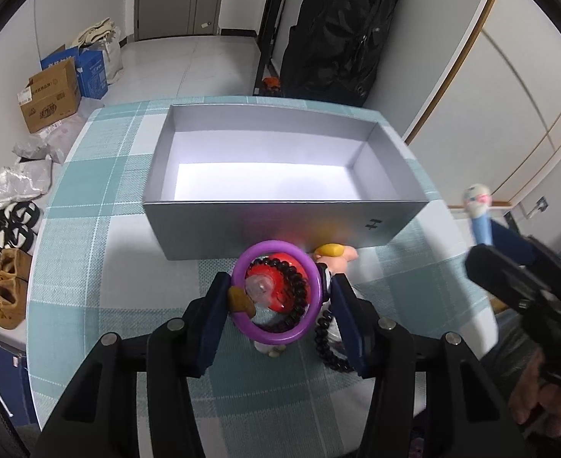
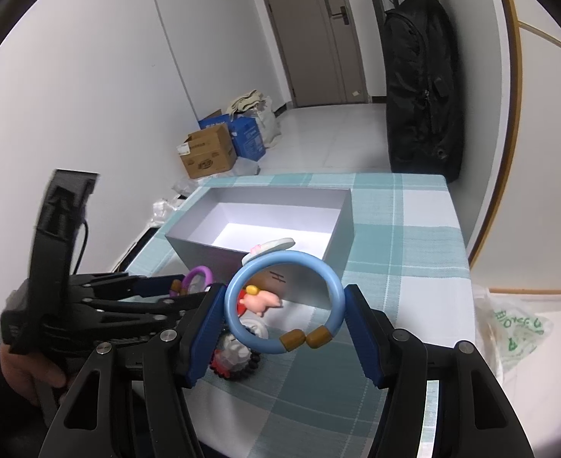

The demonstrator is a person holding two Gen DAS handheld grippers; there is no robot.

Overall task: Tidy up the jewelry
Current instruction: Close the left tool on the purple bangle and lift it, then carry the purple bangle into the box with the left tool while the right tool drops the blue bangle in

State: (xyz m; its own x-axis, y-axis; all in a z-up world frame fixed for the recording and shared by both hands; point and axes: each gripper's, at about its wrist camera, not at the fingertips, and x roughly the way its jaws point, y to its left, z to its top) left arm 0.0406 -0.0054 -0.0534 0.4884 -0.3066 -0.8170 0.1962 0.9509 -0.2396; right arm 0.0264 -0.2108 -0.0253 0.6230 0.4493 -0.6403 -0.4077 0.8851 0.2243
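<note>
Light: even indoor light, moderately bright, source unseen.
Glare: box [image 1: 280,225] floor blown out white in both views; faint sheen on floor tiles.
Shadows: soft, left of the box on the surface [image 1: 101,229].
Blur: right gripper [image 1: 509,263] smeared in left view.
Distortion: strong fisheye bending; black vignette at corners.

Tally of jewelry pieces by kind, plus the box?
Bangles: 2, purple bangle and blue bangle, each in a hand-held gripper.
Black bead strands: 1 visible, count uncertain.
Pig charm: 1.
Grey box: 1.
Total: 5.
</note>
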